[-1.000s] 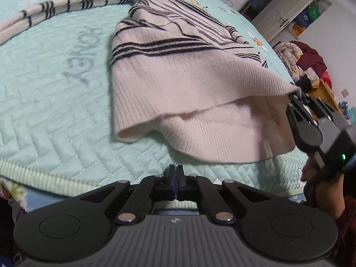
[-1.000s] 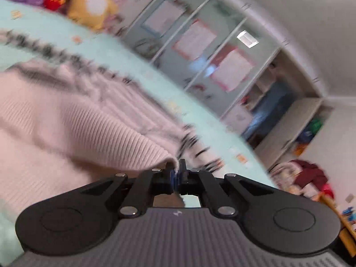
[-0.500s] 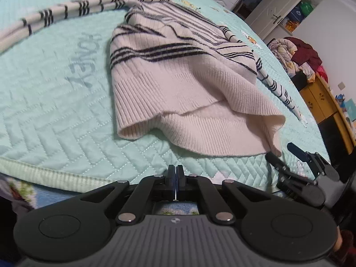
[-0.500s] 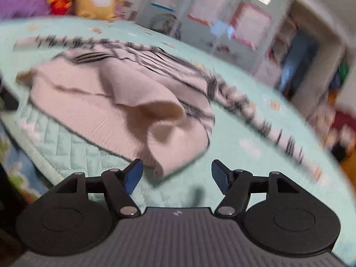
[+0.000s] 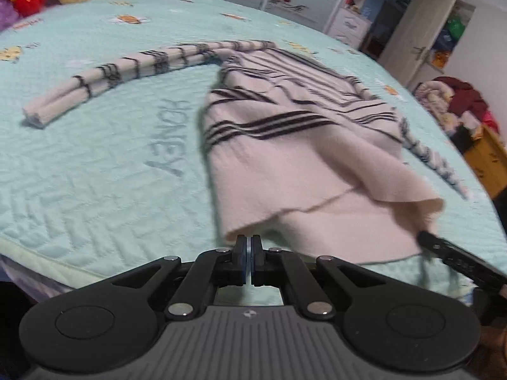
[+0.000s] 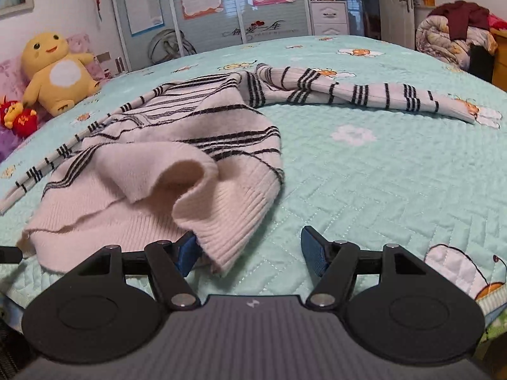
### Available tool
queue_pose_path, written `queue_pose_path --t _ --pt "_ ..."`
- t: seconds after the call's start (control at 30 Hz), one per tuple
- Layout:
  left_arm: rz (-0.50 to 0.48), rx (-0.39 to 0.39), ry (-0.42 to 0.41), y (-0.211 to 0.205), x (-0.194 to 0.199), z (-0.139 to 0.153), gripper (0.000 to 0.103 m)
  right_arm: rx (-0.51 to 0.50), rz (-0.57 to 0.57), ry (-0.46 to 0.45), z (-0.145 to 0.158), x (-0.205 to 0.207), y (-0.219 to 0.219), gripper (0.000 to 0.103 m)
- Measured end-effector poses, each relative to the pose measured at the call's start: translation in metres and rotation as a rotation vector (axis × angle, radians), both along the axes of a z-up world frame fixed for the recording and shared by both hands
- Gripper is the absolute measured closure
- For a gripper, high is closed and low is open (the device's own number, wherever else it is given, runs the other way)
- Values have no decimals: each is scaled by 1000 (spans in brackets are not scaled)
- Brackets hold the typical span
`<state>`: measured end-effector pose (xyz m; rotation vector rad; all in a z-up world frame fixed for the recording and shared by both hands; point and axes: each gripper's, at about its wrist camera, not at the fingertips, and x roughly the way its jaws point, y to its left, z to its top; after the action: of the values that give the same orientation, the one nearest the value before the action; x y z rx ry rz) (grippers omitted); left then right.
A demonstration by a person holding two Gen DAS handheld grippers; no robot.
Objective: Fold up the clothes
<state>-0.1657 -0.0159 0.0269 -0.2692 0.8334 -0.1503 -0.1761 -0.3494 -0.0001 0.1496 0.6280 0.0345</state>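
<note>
Released: right tongs [image 6: 250, 250] have just been opening, dropping the sweater [image 6: 177, 171] hem, now rumpled on the bed [image 6: 380, 174] just ahead; left tongs [image 5: 248, 253] together, empty. Refold pending.

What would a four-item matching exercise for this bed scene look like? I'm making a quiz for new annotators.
Things:
1. sweater
2. bedspread
3. plush toy
4. left gripper

Descriptions:
A. yellow, at the far edge of the bed
B. jaws shut, nothing between them
C. cream with black stripes, hem bunched up
D. mint green, quilted

Pairs: 1-C, 2-D, 3-A, 4-B
</note>
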Motion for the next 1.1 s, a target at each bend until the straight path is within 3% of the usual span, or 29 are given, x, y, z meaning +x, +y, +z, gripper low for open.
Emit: queue_pose_path --t 0.5,0.57,0.63,0.73,0.87,0.97,1.1 --pt "45 36 -73 -8 23 -16 103 -56 6 -32 -7 12 22 40" --pt "13 55 -81 -12 26 -16 103 -66 12 -34 -7 13 25 47" --pt "-33 88 -86 -15 28 -15 103 -81 35 -32 -6 11 27 73" --pt "-62 138 -75 -12 26 -8 103 -149 82 -20 -2 9 30 91" --pt "-60 242 -75 7 11 15 103 -350 111 -8 11 -3 27 95" --pt "-51 334 -84 23 2 27 103 -384 133 20 18 -12 11 95" --pt "-44 287 -40 33 7 19 103 -381 170 54 13 -14 6 95"
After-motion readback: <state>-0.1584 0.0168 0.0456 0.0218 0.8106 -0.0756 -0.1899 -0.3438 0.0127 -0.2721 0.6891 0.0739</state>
